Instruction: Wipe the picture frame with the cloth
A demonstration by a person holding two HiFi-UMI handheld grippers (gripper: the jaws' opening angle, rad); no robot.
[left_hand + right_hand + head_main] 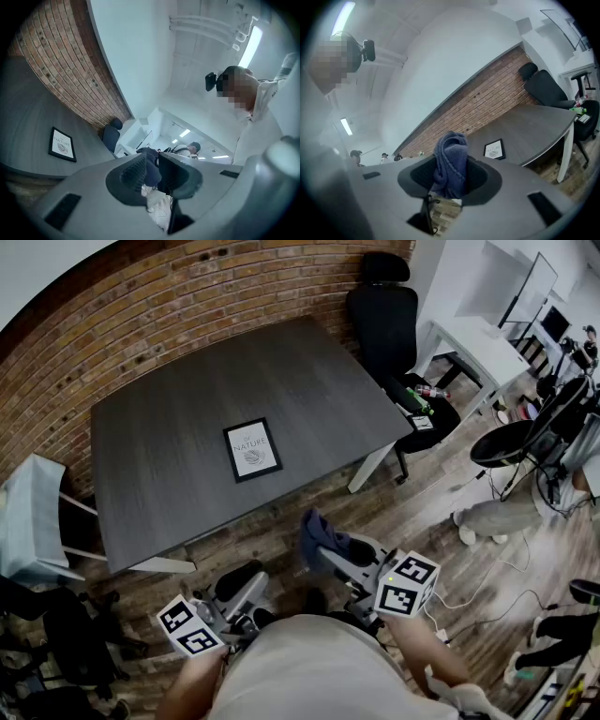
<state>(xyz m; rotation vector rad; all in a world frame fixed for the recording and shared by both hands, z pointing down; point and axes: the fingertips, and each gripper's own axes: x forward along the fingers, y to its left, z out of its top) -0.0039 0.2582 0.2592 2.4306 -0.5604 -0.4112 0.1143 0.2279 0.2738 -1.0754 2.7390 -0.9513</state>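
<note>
office, brick wall point(187, 296), dark table point(178, 437), black swivel chair point(382, 320), white desk point(473, 341)

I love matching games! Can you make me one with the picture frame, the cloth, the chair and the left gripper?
1 picture frame
2 cloth
3 office chair
4 left gripper

A clamped in the right gripper
B empty, jaws slightly apart
C flat on the table
D black, beside the table

Pairs: 1-C, 2-A, 3-D, 4-B.

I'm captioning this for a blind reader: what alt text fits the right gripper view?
The right claw grips a bunched blue terry cloth upright between its pads. Beyond it, a black-framed picture lies flat on a dark grey table before a red brick wall.
</note>
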